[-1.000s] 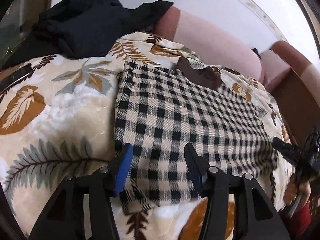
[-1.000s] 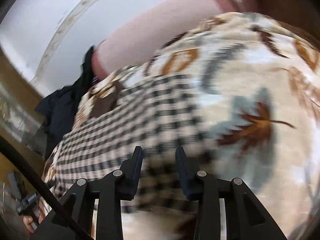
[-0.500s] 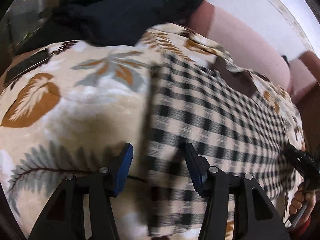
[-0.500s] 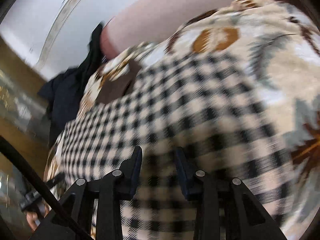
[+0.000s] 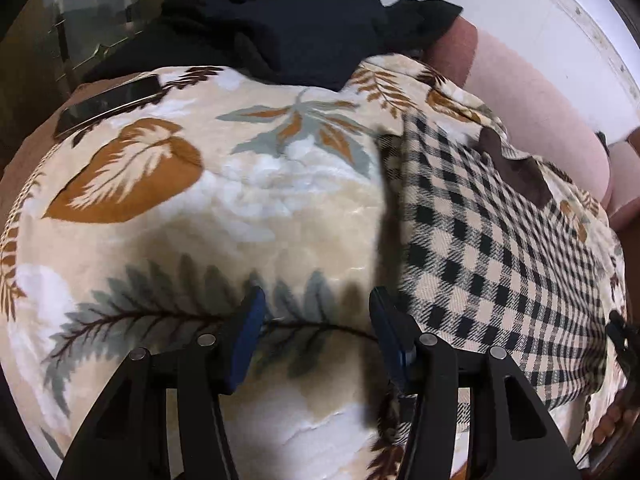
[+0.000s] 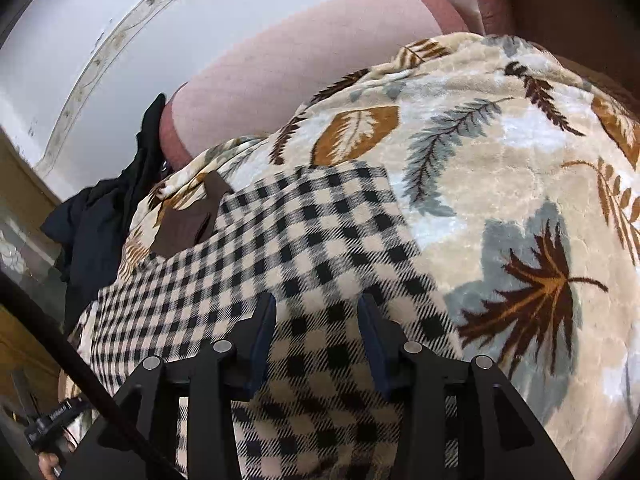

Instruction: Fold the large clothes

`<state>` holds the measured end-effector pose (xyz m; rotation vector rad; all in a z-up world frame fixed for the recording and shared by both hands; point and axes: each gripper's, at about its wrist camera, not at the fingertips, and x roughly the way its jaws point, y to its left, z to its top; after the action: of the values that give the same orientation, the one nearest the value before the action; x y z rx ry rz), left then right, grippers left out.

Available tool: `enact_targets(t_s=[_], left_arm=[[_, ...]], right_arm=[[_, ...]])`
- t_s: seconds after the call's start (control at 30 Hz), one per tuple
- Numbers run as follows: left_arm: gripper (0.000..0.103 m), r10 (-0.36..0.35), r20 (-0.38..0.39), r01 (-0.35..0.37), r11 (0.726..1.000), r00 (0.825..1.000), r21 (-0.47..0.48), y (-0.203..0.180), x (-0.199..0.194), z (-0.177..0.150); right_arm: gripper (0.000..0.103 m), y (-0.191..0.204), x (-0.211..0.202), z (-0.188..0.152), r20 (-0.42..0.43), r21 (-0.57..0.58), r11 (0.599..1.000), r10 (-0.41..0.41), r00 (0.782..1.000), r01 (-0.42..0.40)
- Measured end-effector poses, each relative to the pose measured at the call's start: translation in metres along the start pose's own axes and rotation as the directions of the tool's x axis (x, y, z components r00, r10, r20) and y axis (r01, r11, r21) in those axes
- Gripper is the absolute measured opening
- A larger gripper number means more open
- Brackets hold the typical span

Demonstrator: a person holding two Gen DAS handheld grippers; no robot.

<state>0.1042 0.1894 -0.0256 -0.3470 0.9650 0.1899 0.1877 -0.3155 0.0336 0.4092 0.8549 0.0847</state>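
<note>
Leaf-patterned plush blanket (image 5: pixel 248 216) covers a pink sofa (image 6: pixel 288 68) beneath a white wall, dark clothing (image 5: pixel 304 24) heaped at upper left. A black-and-cream checked shirt (image 6: pixel 304 248) lies flat on it, right of centre in the left view. Left gripper (image 5: pixel 316 332) hangs apart over bare blanket; right gripper (image 6: pixel 316 332), jaws opening, straddles the shirt's edge without pressing.

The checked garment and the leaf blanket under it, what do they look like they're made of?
Checked garment: likely woven flannel or brushed cotton; matte, with fine diagonal weave lines inside the cream squares. Leaf blanket: probably plush polyester fleece; its soft sheen and crushed, embossed pile catch the light. Neither fibre can be confirmed by sight.
</note>
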Motion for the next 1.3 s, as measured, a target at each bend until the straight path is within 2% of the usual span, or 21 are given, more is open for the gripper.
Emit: enact_targets(t_s=[0.1, 0.17, 0.27, 0.37, 0.47, 0.57, 0.67, 0.7, 0.8, 0.9, 1.0, 1.1, 1.3], left_arm=[[0.053, -0.032, 0.011, 0.032, 0.999, 0.999, -0.033, 0.009, -0.009, -0.001], [0.053, -0.056, 0.013, 0.056, 0.998, 0.998, -0.041, 0.010, -0.012, 0.001], [0.053, -0.113, 0.003, 0.113, 0.993, 0.994, -0.040, 0.006, -0.012, 0.010], [0.058, -0.160, 0.001, 0.160, 0.987, 0.987, -0.018, -0.004, -0.009, 0.024], [0.058, -0.198, 0.005, 0.198, 0.980, 0.980, 0.004, -0.011, 0.000, 0.041], [0.059, -0.241, -0.025, 0.241, 0.971, 0.970, -0.002, -0.016, 0.016, 0.056], [0.060, -0.254, -0.059, 0.255, 0.967, 0.965, 0.021, -0.027, 0.033, 0.068], [0.063, -0.253, -0.067, 0.256, 0.966, 0.965, 0.043, -0.032, 0.038, 0.071], [0.066, -0.259, -0.077, 0.266, 0.958, 0.963, 0.107, -0.045, 0.049, 0.082], [0.066, -0.327, -0.112, 0.336, 0.939, 0.938, 0.070, -0.046, 0.065, 0.093], [0.066, -0.409, -0.149, 0.417, 0.909, 0.900, 0.026, -0.047, 0.083, 0.102], [0.066, -0.444, -0.168, 0.451, 0.893, 0.880, 0.004, -0.052, 0.096, 0.108], [0.068, -0.443, -0.193, 0.454, 0.891, 0.875, 0.017, -0.066, 0.115, 0.112]], right_arm=[[0.047, 0.026, -0.005, -0.017, -0.024, -0.081, 0.996, 0.034, 0.999, -0.036], [0.047, 0.054, -0.008, -0.036, -0.069, -0.180, 0.980, 0.075, 0.995, -0.086], [0.049, 0.101, -0.012, -0.064, -0.120, -0.346, 0.927, 0.106, 0.987, -0.142], [0.054, 0.142, -0.013, -0.093, -0.159, -0.466, 0.864, 0.130, 0.979, -0.190], [0.055, 0.176, -0.008, -0.124, -0.201, -0.555, 0.798, 0.144, 0.969, -0.234], [0.055, 0.204, 0.001, -0.155, -0.222, -0.630, 0.737, 0.133, 0.966, -0.246], [0.055, 0.227, 0.011, -0.176, -0.238, -0.667, 0.699, 0.128, 0.963, -0.258], [0.055, 0.234, 0.014, -0.181, -0.241, -0.677, 0.689, 0.127, 0.962, -0.261], [0.055, 0.255, 0.024, -0.192, -0.215, -0.732, 0.642, 0.101, 0.971, -0.229], [0.055, 0.271, 0.032, -0.197, -0.177, -0.774, 0.606, 0.072, 0.982, -0.184], [0.058, 0.284, 0.039, -0.197, -0.152, -0.795, 0.586, 0.056, 0.987, -0.156], [0.058, 0.293, 0.046, -0.197, -0.130, -0.808, 0.575, 0.041, 0.991, -0.130], [0.057, 0.306, 0.058, -0.197, -0.106, -0.822, 0.560, 0.023, 0.994, -0.101]])
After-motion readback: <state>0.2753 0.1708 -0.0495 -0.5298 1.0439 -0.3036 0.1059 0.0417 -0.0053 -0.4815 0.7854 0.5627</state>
